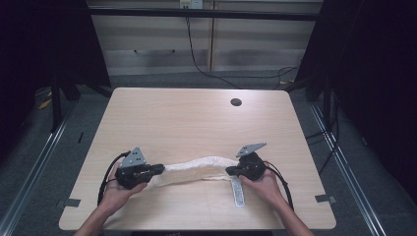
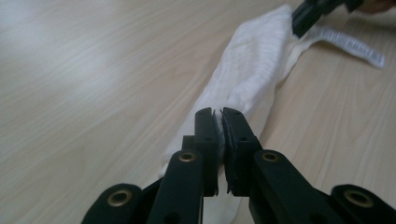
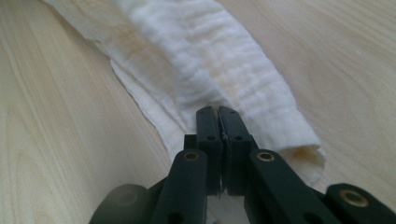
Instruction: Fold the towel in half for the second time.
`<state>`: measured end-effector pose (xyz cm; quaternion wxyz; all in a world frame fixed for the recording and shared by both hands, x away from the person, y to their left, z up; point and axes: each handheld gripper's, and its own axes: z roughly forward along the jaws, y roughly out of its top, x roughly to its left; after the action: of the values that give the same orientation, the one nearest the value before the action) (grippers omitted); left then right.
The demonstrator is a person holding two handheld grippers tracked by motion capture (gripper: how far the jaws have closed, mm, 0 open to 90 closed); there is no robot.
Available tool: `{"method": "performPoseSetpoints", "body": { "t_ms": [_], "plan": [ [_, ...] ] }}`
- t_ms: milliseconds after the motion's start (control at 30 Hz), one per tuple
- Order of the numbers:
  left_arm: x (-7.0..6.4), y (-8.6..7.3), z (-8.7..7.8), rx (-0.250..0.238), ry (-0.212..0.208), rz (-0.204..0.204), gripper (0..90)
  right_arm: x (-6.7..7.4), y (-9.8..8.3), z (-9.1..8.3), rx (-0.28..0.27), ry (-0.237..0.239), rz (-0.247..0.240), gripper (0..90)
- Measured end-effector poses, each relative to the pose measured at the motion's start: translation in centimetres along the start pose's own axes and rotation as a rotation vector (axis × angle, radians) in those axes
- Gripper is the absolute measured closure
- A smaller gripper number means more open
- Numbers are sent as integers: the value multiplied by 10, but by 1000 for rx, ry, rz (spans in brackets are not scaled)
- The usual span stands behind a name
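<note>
White cloth [image 1: 196,169] pinched at both ends, low in the frame.
Left tool [image 1: 158,169] and right tool [image 1: 230,171] each clamp an end; it's bunched lengthwise on the table [image 1: 187,118], label [image 1: 238,191] dangling; neat folding likely remains.

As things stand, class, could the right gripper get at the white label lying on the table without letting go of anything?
Probably not. The right gripper is shut on one end of the white cloth; the label lies just beside it with nothing in between, but picking it up would mean releasing the cloth first.

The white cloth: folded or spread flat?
Folded: the cloth lies bunched into a long narrow roll between the left gripper and right gripper.
</note>
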<state>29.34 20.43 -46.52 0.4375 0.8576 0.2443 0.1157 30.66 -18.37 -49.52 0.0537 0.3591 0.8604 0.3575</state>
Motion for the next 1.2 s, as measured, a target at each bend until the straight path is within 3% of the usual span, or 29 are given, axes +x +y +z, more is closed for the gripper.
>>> {"method": "performPoseSetpoints", "body": {
  "t_ms": [33,233,467,600,733,800,900,1033,1200],
  "plan": [
    [-1,-4,1,26,17,19,854,0,0,0,1,1,-2,885],
    [-1,-21,12,94,23,25,855,0,0,0,-4,-6,-21,884],
    [2,-26,17,104,28,8,859,0,-2,-9,12,-63,-49,882],
    [4,-26,20,94,26,-11,859,-2,-6,-19,2,-92,-37,885],
    [6,-27,20,96,22,-29,858,1,-14,-23,-17,-73,-49,881],
    [7,-28,20,83,11,-62,850,2,-16,-24,-30,-51,-36,854],
    [9,-29,18,73,-46,-97,766,2,-19,-27,-43,-28,-8,797],
    [10,-29,13,49,-60,-123,704,0,-25,-34,-95,14,17,736],
    [11,-23,3,-5,-60,-143,607,0,-24,-44,-157,28,52,678]
  ]
}}
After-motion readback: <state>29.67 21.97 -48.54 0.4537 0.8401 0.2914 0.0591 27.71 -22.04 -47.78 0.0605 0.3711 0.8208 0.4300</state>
